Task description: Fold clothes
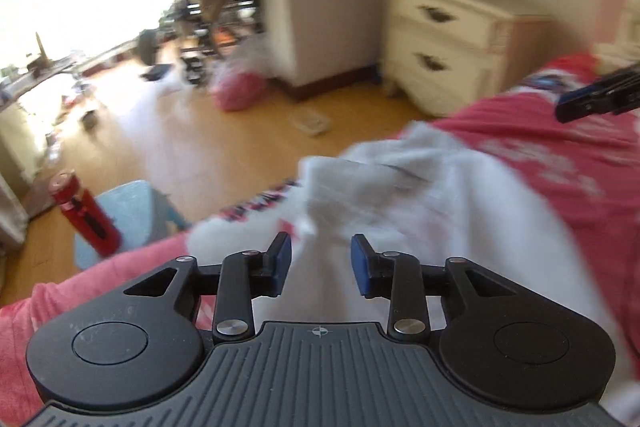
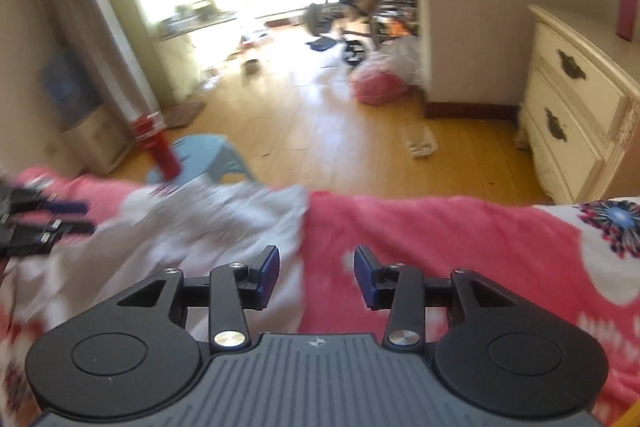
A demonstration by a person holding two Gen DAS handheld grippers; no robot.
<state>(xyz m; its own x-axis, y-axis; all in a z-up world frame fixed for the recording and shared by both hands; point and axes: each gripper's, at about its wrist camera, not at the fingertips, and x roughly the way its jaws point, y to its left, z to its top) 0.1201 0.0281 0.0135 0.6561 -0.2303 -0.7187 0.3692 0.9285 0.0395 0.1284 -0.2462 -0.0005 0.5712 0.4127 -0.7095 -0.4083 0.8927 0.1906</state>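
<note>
A white garment lies crumpled on a pink patterned bedspread. My left gripper is open and empty, hovering just above the garment's near part. The right gripper's fingers show at the right edge of the left wrist view. In the right wrist view the garment lies to the left on the bedspread. My right gripper is open and empty, over the garment's right edge. The left gripper's fingers show at the far left.
A cream two-drawer nightstand stands beside the bed. A red bottle and a light blue stool stand on the wooden floor by the bed edge. A pink bag and a wheelchair are farther back.
</note>
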